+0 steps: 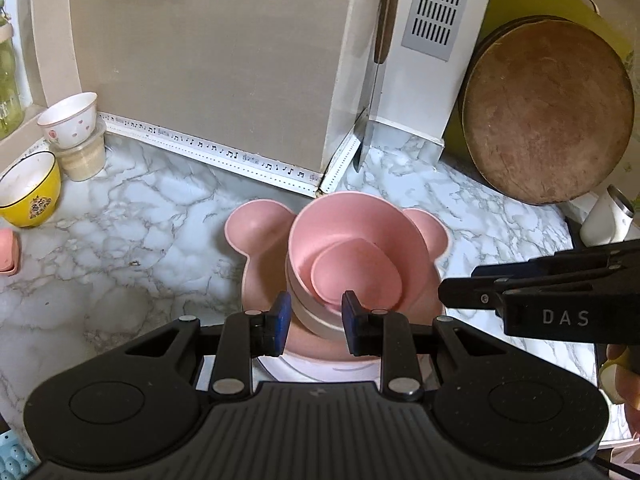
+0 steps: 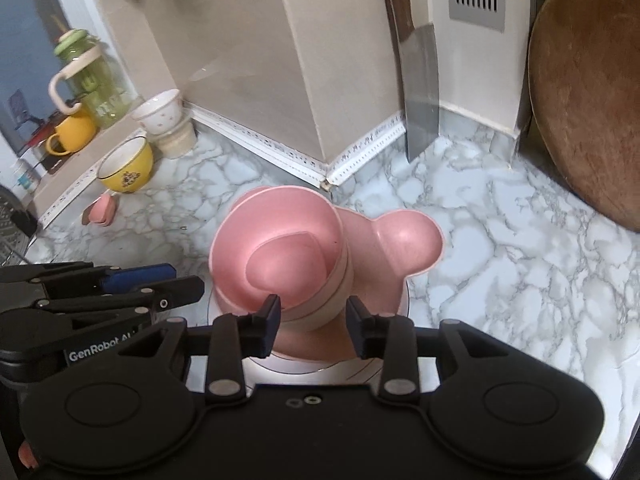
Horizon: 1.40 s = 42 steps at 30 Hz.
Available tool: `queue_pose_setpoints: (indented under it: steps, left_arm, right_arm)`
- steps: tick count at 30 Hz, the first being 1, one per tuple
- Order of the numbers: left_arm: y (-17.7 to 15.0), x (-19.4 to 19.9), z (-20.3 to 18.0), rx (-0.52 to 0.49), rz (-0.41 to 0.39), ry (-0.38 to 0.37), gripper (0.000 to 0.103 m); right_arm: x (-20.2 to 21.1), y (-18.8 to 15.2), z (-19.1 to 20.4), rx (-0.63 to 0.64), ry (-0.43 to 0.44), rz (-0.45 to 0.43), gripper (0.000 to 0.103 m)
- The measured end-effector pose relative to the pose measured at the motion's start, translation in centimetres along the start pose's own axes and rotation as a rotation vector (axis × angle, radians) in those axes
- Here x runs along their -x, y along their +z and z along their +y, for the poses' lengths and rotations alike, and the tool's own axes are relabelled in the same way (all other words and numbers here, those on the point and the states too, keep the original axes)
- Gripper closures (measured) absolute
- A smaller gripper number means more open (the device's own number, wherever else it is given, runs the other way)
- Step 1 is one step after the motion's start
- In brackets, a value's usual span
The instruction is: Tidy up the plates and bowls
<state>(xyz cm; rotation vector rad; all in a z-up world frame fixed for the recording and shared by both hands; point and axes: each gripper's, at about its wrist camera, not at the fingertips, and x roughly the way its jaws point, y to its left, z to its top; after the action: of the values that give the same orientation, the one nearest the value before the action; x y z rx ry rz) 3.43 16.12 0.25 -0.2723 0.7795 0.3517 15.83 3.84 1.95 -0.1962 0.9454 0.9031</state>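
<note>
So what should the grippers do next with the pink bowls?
Probably fetch the yellow bowl with the left gripper. The pink bowls already sit stacked on the bear-shaped plate, both grippers look open, and the yellow bowl stands apart.

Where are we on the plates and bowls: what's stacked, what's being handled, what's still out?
Done: pink bowls are nested on the pink bear-shaped plate, which sits on a white plate. In hand: nothing; the left hand-held gripper and right hand-held gripper are open beside the stack. Left: the yellow bowl and the floral white bowl remain apart at the counter's left.
</note>
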Motion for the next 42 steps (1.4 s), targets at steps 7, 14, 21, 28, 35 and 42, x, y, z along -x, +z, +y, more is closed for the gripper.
queue_pose_setpoints:
  steps: [7,14,21,28,35,42]
  left_arm:
    - [-1.4,1.9,-1.1,0.018,-0.036,0.007,0.077]
    - [-2.6,3.2,-2.1,0.032,-0.063,0.013,0.055]
    - [-3.4,4.8,-3.1,0.027,-0.128,0.035,0.040]
    - [-4.3,5.8,-4.3,0.008,-0.171,0.049,0.030]
    - [-5.3,6.0,-5.3,0.010,-0.184,0.034,0.024]
    - [-6.4,6.1,-5.7,0.025,-0.210,0.046,0.000]
  right_arm:
    - [2.7,-1.7,0.1,0.056,0.004,-0.086,0.051]
    - [4.7,-3.1,-0.6,0.073,0.013,-0.159,0.038]
    - [6.4,-4.3,-1.3,0.104,0.017,-0.239,0.018]
    - [7.7,-5.6,-1.9,0.125,0.009,-0.335,0.000]
    - [8.3,-7.1,-2.8,0.107,-0.004,-0.380,0.000]
    - [8.7,-9.0,-3.9,0.082,-0.007,-0.380,0.000]
